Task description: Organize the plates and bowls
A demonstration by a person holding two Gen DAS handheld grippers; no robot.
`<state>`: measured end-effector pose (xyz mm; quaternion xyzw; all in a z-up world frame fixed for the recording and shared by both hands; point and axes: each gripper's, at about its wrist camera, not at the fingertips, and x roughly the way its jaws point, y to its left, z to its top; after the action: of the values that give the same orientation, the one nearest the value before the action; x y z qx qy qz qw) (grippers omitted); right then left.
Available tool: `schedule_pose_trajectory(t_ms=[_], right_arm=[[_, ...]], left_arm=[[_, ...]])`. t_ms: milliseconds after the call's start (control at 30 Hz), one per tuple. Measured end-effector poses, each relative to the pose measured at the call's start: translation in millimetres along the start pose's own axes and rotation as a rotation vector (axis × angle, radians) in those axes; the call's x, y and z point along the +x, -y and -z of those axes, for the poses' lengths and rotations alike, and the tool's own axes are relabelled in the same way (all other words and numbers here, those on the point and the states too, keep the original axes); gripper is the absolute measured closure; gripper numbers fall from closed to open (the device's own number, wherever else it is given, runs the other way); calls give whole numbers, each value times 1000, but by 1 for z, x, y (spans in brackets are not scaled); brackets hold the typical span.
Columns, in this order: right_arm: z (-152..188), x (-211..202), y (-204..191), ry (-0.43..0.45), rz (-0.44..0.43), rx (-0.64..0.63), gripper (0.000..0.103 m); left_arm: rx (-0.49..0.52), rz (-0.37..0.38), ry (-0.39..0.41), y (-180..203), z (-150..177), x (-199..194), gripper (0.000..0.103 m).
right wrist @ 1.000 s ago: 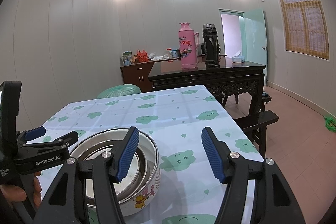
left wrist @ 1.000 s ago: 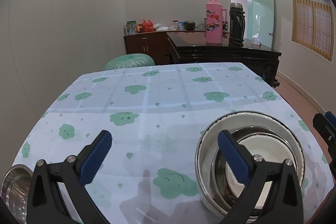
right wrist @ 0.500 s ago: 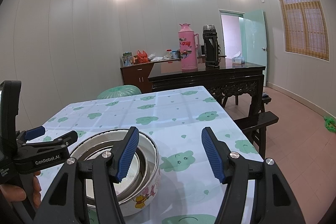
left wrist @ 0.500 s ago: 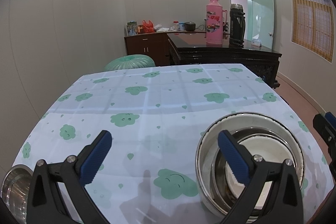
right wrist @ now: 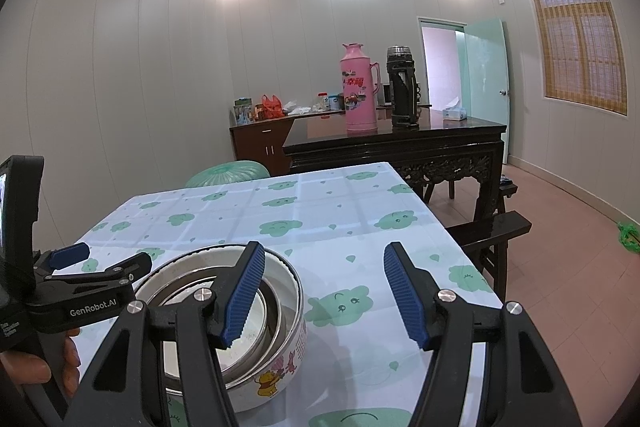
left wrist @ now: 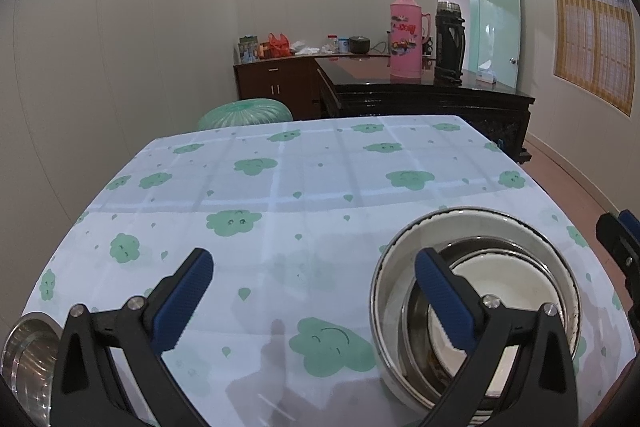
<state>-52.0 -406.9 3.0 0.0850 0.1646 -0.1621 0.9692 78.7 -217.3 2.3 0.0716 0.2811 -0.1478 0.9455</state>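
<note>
my left gripper and right gripper both hang with jaws spread wide and nothing between them, just above the near end of the tablecloth. the nested bowls, a cartoon-printed one holding steel ones, sit between the two grippers, a small steel cup sits well left of the bowls, and the pink thermos stands far beyond them.

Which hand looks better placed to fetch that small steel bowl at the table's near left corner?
Left, probably. The small shiny steel bowl sits just beside the left gripper, whose fingers are open and empty. The right gripper hovers by the nested stack of bowls, farther away.
</note>
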Motion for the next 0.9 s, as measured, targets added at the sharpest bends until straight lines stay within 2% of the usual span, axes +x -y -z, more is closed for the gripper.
schedule_pose_trajectory(t_ms=[900], right_arm=[[0,5,-3,-23,-41,6,38]], left_arm=[[-7,37,-95,2,6,13,1]])
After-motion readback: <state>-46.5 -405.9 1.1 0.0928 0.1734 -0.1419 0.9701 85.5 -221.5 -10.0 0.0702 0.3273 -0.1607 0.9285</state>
